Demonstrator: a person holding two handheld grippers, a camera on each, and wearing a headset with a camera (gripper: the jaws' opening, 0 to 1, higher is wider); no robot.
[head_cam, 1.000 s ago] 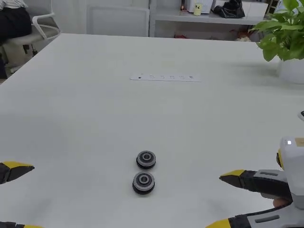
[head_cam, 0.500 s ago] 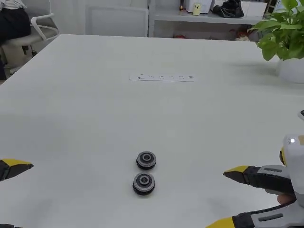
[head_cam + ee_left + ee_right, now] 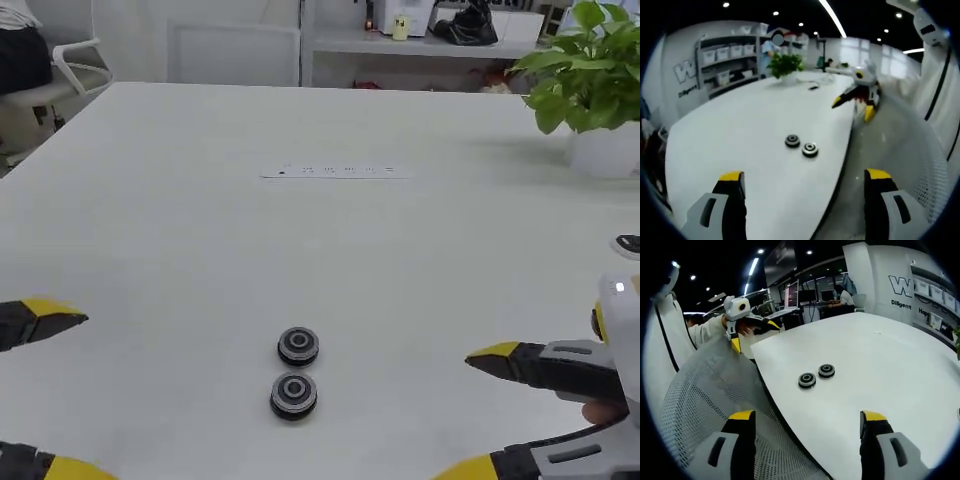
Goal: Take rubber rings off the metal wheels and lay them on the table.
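White table (image 3: 200,220) with two wheels (image 3: 298,346) and potted plant (image 3: 585,70), shelves (image 3: 430,42) behind; left tongs (image 3: 804,175), right tongs (image 3: 807,415) agape, empty

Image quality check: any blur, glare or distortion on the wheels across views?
Head view: even light, wheels sharp, soft shadows. Left gripper view: heavy fisheye curving the table edge, picture soft overall. Right gripper view: same distortion, slightly crisper, no glare on the wheels.
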